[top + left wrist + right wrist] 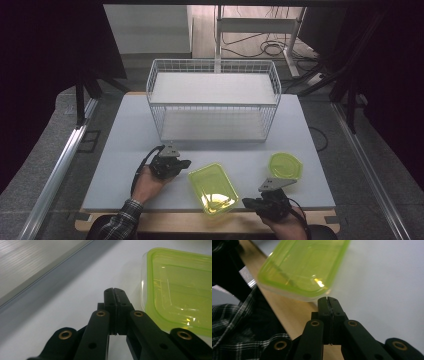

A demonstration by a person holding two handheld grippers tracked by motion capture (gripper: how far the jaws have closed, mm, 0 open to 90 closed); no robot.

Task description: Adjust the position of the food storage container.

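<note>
Green rectangular container point(213, 187) sits on the worktop point(125, 150), ungripped. Your left claw point(186, 163) and right claw point(246, 202) flank it, both closed and empty. Next, open them to grasp it.

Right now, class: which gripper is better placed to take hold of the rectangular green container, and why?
Probably the left gripper: in the high view its closed fingers point at the rectangular green container from beside its far corner. The right gripper sits by the table's near edge, also shut.
</note>
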